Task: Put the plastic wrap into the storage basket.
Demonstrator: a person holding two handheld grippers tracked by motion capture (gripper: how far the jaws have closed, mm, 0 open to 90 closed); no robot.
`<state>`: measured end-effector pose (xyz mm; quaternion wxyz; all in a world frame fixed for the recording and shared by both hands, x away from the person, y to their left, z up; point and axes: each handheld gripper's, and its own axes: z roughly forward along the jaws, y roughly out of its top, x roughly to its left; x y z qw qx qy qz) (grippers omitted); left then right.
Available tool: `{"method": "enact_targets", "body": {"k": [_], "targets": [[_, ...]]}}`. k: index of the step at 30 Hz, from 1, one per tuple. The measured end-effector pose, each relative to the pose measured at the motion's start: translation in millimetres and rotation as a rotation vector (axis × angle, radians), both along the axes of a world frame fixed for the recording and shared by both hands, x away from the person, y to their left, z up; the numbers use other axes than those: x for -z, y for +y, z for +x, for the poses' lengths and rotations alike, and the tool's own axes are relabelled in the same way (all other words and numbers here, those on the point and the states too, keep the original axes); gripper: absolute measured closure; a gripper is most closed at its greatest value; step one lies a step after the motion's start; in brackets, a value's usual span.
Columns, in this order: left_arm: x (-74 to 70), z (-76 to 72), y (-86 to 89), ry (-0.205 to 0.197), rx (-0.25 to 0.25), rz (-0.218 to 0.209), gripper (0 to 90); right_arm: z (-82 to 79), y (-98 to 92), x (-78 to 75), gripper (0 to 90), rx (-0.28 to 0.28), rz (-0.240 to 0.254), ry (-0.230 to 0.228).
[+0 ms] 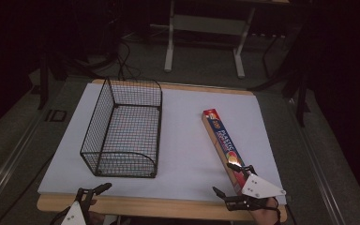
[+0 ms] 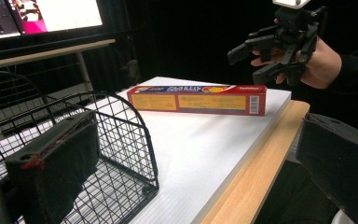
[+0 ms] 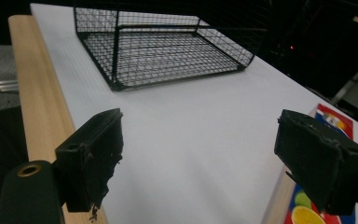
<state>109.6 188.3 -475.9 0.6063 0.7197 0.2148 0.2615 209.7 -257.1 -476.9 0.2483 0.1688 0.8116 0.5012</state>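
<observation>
White table (image 1: 187,140) holds wire basket (image 1: 124,129) and box (image 1: 221,143); both hand-held grippers gape wide.

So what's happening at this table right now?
A person holds a two-jaw gripper in each hand at the near edge of a table covered by a white board. Both the left gripper and the right gripper are open and hold nothing. The right one is beside the near end of a long plastic wrap box. An empty wire basket stands to the left.
</observation>
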Motion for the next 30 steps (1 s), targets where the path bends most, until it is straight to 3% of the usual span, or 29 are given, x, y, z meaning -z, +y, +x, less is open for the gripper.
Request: {"method": "enact_targets", "body": {"k": [2,5,9,13,20,25,30], "targets": [[0.4,0.5,-0.2,0.004,0.001,-0.001,0.2,-1.5,2.0,-0.8,15.2,-0.012,-0.012,-0.005],[0.2,0.0,-0.4,0.001,0.003,0.000,0.2,-3.4,3.5,-3.7,15.2,-0.019,-0.010,0.052],[0.2,-0.3,-0.7,0.000,0.006,0.001,0.2,-5.1,6.5,-4.4,13.5,-0.011,-0.028,0.073],[0.4,0.2,-0.8,0.003,0.006,0.003,0.2,-6.8,9.7,-5.0,13.4,-0.006,-0.045,0.059],[0.6,0.4,-1.3,0.006,0.006,0.001,0.2,-5.5,9.3,-8.1,13.2,0.050,-0.064,0.019],[0.6,0.6,-0.6,0.008,0.006,-0.003,0.2,0.6,2.7,-14.5,14.2,0.080,-0.044,0.026],[0.4,0.5,-0.6,0.009,0.006,-0.008,0.2,9.4,-6.9,-13.5,17.3,0.146,-0.043,0.045]]}}
